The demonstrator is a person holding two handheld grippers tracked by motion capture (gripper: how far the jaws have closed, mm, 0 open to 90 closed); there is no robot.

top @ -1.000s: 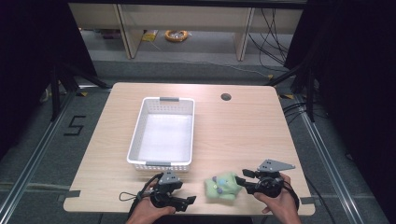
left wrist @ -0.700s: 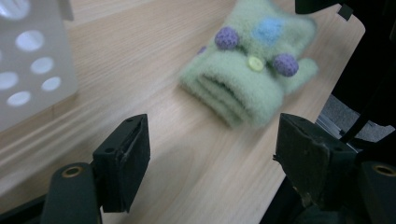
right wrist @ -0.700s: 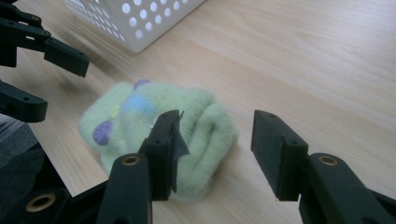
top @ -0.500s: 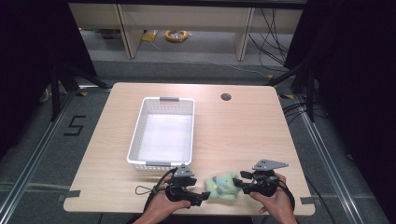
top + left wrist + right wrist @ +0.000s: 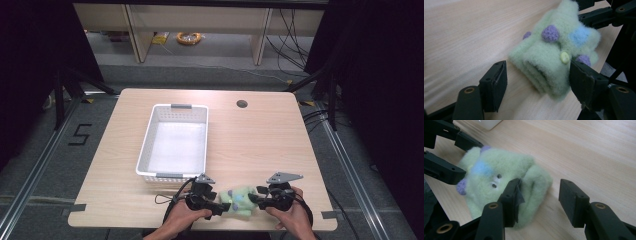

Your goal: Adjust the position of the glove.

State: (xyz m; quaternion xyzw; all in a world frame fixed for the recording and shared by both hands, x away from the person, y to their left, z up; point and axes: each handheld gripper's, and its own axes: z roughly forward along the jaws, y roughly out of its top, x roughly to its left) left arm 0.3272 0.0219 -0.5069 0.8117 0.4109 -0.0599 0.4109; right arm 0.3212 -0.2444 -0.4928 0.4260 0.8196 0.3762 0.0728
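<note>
Since the earlier frames the left gripper (image 5: 216,207) has travelled rightward along the table's near edge, from a position below the basket to the left side of the green felt toy (image 5: 239,200), and the right gripper (image 5: 253,196) has closed in from the other side, so the two tools now flank the toy with little gap. The toy itself has shifted only slightly and lies flat on the table (image 5: 260,145) close to the near edge, right of centre, just off the near right corner of the white basket (image 5: 145,172). In the left gripper view the jaws stand wide apart: one pad rests on bare wood, the other sits at the toy's folded end beside a yellow button (image 5: 565,57), and nothing is clamped. In the right gripper view the jaws are likewise spread; the left pad presses against the green pile near the toy's small stitched eyes, and the right pad stands clear over the table. Judgement: both tools are staged for a grasp that has not yet closed. The basket interior appears unoccupied, so the toy is probably bound for it.
</note>
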